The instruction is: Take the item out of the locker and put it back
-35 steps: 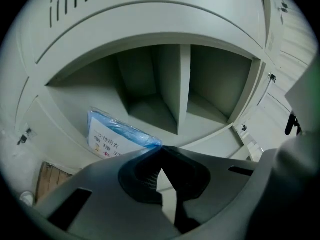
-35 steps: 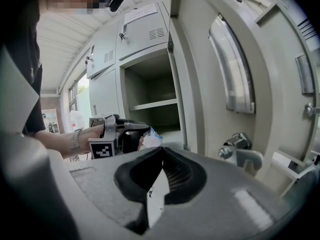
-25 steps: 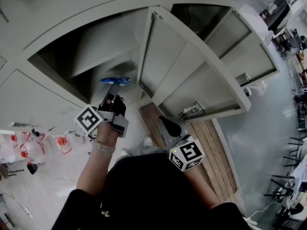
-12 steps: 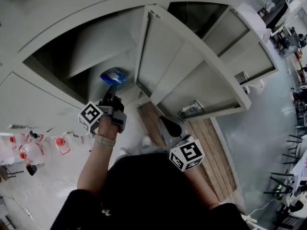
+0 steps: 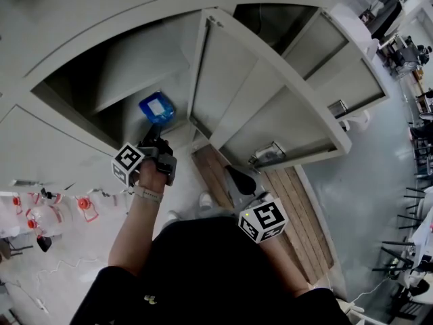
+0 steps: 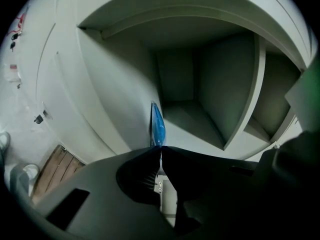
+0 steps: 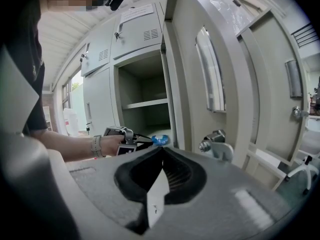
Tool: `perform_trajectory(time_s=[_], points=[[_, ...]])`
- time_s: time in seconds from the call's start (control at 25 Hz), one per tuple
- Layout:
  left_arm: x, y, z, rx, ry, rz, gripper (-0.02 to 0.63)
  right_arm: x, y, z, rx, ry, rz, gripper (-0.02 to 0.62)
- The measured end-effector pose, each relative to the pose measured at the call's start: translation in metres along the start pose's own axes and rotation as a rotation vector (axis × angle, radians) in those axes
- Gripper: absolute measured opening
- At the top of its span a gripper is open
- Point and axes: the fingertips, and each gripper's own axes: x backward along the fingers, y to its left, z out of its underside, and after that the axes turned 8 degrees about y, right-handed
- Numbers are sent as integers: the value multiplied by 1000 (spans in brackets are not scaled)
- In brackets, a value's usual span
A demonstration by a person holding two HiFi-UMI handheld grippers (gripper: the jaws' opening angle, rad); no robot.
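There is one blue packet (image 5: 156, 107), and there are two grippers and two open doors on the locker (image 5: 135, 66). The left gripper (image 5: 153, 128) is stretched forward from the left hand (image 5: 152, 175), nearly level, with its tips at the mouth of the open compartment. Its jaws are pressed narrow on the lower edge of the blue packet, so the packet stands in the air just inside the opening, above the compartment floor. In the left gripper view the packet (image 6: 157, 125) shows edge-on, thin and flat. The right gripper (image 5: 233, 175) is low and close to the body, beside the nearer door (image 5: 230, 80). Its jaws (image 7: 161, 150) are together and nothing is between them. The packet is glossy plastic, square, with a pale patch in the middle. The locker is smooth grey painted metal with one shelf (image 7: 145, 104) inside. The grippers are matt black.
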Motion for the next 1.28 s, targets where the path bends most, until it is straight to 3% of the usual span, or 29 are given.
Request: perform_trajectory(time_s=[0.32, 0.6, 0.8, 0.92, 1.0, 1.16, 1.28], points=[[-4, -10, -1, -29, 14, 24, 114, 1, 2, 0, -1, 0, 7, -3], [1, -12, 15, -89, 85, -4, 198, -1, 7, 1, -3, 0, -3, -3], [10, -4, 26, -89, 116, -26, 209, -1, 11, 3, -4, 2, -9, -3], [13, -10, 28, -103, 101, 7, 196, -1, 12, 4, -3, 1, -10, -3], [14, -15, 26, -99, 78, 26, 141, 0, 11, 4, -5, 0, -8, -3], [11, -15, 21, -79, 53, -3, 29, 1, 11, 3, -6, -2, -7, -3], [5, -14, 18, -60, 48, -23, 9, 2, 8, 4, -7, -2, -3, -3]])
